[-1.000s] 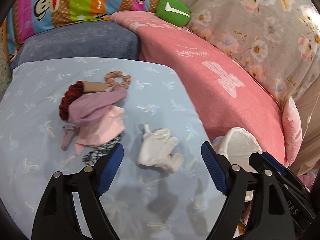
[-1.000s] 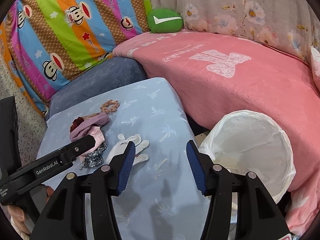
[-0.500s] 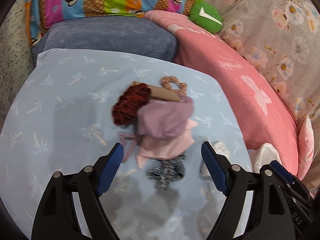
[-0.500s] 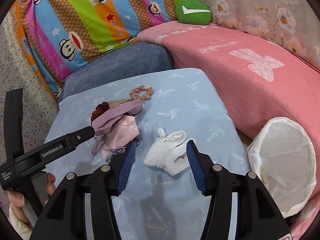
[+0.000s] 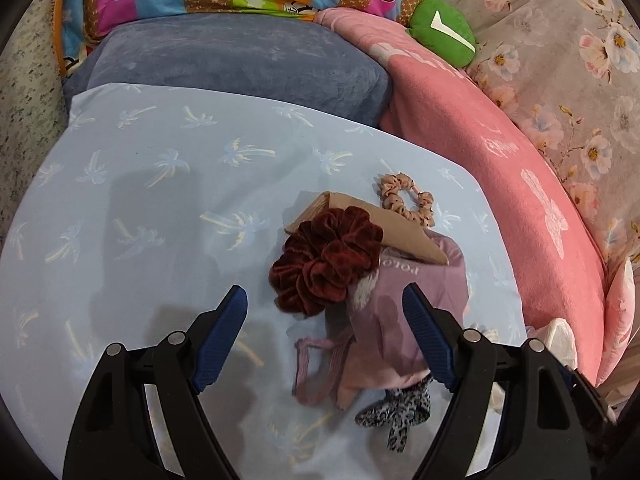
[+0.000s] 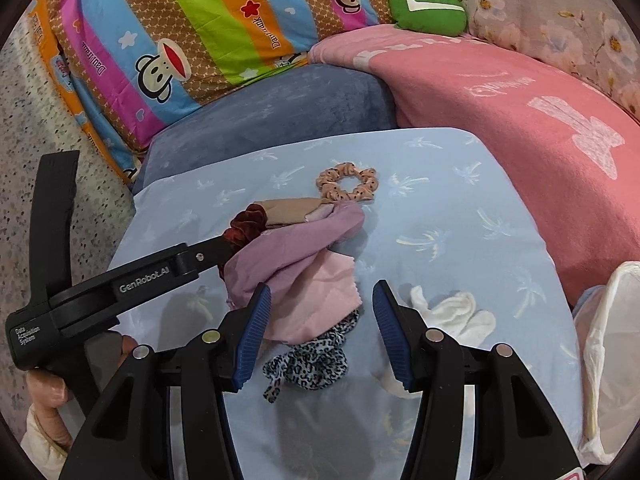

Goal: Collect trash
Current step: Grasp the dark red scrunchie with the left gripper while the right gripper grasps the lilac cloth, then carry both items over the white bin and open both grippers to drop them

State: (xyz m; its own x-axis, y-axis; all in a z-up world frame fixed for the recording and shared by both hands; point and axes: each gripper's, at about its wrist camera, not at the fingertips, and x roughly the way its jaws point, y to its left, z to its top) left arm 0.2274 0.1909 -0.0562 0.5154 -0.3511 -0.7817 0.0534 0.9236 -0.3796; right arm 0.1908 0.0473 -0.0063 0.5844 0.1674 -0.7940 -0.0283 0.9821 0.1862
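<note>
A pale blue cloth with a palm-tree print covers the tabletop [image 5: 168,184], and on it lies a small heap of soft things: a dark red velvet scrunchie [image 5: 326,260] resting against a flat tan paper piece [image 5: 400,228], a mauve cloth [image 6: 288,254] draped over a lighter pink cloth [image 6: 316,304], and a leopard-print scrunchie [image 6: 310,362] at the near edge of the heap. A peach dotted scrunchie [image 6: 347,182] lies just beyond the heap, touching the tan piece's far end in the right wrist view. The left gripper [image 5: 324,340] hovers over the heap with its jaws spread wide and nothing pinched; the red scrunchie and the mauve cloth show in the gap between them. The right gripper [image 6: 322,332] has its jaws parted too, gripping nothing, with the pink cloth and the leopard scrunchie showing between them. A crumpled white tissue or glove [image 6: 452,312], hard to tell which, lies on the blue cloth just to the right of the right gripper's right finger. At the far right edge stands a bin lined with a white bag [image 6: 608,360], beside the tabletop. Behind are a blue-grey cushion [image 5: 240,64], a pink blanket [image 6: 500,96], a striped monkey-print pillow [image 6: 192,32] and a green plush [image 6: 428,8]. A hand [image 6: 44,396] holds the left gripper's handle at lower left.
</note>
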